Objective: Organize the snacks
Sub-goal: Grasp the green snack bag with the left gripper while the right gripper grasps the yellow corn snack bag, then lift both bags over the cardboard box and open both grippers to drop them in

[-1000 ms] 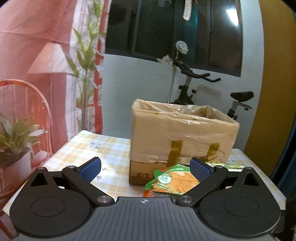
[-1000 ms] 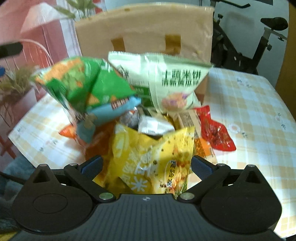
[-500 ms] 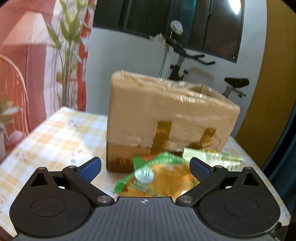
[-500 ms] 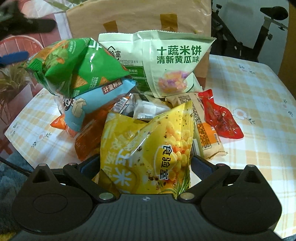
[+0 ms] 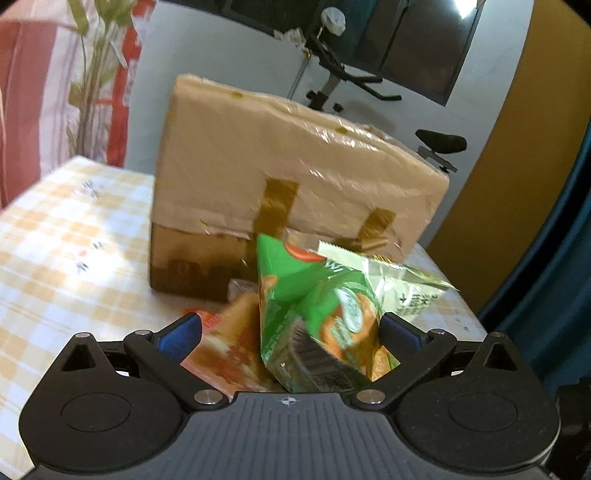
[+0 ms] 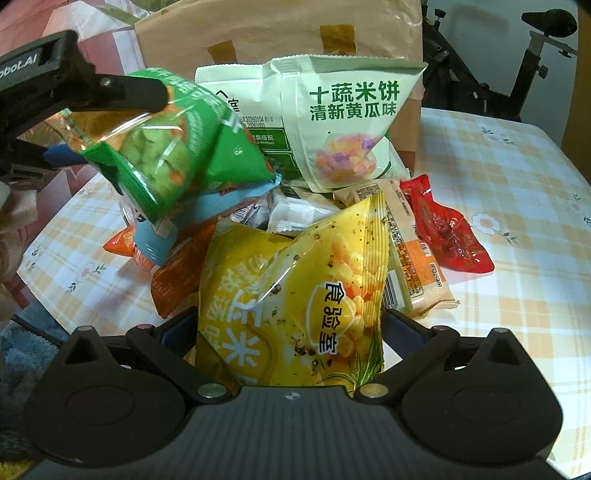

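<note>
A pile of snack bags lies on the checked tablecloth in front of a brown cardboard box [image 5: 295, 177], which also shows in the right wrist view [image 6: 280, 33]. My left gripper [image 5: 288, 332] is open, its fingers on either side of a green chip bag [image 5: 317, 314] on top of the pile; the same bag [image 6: 177, 147] and a left finger [image 6: 122, 92] show in the right wrist view. My right gripper [image 6: 288, 328] is open around a yellow corn snack bag [image 6: 295, 302]. A pale green rice cracker bag [image 6: 343, 118] leans on the box.
A red packet [image 6: 447, 225], an orange packet [image 6: 177, 273], a light blue bag [image 6: 207, 214] and a tan wrapped bar [image 6: 413, 254] lie in the pile. An exercise bike [image 5: 340, 85] stands behind the table [image 5: 66, 229]. A plant stands at the left [image 5: 96, 74].
My left gripper has moved forward and down onto the pile, so the green bag now sits between its fingers. My right gripper has closed in on the yellow bag.
</note>
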The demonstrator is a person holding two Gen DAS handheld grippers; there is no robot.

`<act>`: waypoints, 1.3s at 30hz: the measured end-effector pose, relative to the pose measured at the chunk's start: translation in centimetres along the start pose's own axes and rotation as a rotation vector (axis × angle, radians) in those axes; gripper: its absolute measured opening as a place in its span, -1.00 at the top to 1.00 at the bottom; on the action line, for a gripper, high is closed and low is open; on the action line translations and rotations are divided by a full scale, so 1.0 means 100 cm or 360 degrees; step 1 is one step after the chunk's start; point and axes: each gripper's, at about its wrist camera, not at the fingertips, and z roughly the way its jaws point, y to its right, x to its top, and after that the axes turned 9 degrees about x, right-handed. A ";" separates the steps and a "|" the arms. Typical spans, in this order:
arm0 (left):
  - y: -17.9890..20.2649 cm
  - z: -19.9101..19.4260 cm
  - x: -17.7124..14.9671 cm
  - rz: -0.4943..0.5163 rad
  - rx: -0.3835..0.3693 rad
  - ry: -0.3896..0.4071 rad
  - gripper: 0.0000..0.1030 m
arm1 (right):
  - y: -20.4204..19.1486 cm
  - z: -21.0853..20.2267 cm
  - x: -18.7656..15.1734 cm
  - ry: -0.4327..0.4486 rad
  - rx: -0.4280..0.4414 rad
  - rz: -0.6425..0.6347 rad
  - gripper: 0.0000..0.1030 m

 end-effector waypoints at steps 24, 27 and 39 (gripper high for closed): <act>0.001 -0.053 -0.004 0.0051 0.0013 0.0324 -0.22 | -0.004 -0.008 0.002 0.0034 0.0045 0.0007 -0.63; -0.005 -0.060 -0.002 0.0017 0.0047 0.0366 -0.22 | -0.005 -0.012 0.003 0.0042 0.0025 0.0005 -0.61; -0.013 -0.077 -0.006 0.0006 0.0145 0.0418 -0.22 | -0.009 -0.038 0.006 0.0155 0.0004 0.0007 -0.59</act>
